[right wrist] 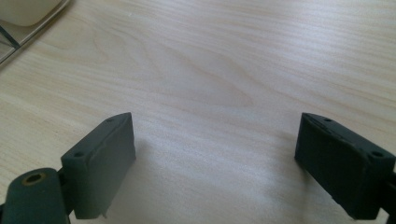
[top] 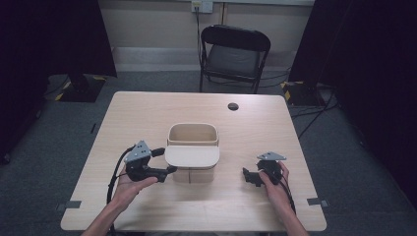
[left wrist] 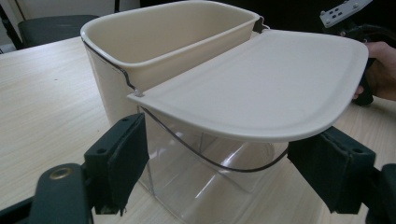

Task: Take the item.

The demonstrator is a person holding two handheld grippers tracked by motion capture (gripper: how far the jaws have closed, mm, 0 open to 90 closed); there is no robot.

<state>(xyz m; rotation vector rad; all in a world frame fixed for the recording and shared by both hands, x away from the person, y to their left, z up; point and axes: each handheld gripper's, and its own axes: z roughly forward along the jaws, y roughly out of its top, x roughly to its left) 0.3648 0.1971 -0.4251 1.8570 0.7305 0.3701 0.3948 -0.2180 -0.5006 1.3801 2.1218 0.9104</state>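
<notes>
At table centre: cream bin (top: 192, 134) with a clear lower body, its flat lid (top: 192, 156) swung out toward the near side and lying level over the front. A thin wire bail (left wrist: 196, 151) runs from the rim corner down under the lid.

Left gripper (top: 166, 161) sits just left of the lid's near-left edge, jaws spread wide, nothing pressed between the pads. In the left gripper view the jaws straddle the clear body below the lid, both pads apart from it.

Step in hand, as judged: taking hold of the lid edge to swing it. To do it well, raise the jaws to lid level, take the rim squarely rather than the wire, close gently, then follow the hinge arc so the bin doesn't slide.

Right gripper (top: 249, 177) rests well right of the bin, low over bare table (right wrist: 210, 70), jaws released, empty.

Pose: left hand palm-up under its gripper, forearm coming in from the near-left, jaws aimed right at the bin. Right hand wraps its gripper from the near side, jaws aimed left.
</notes>
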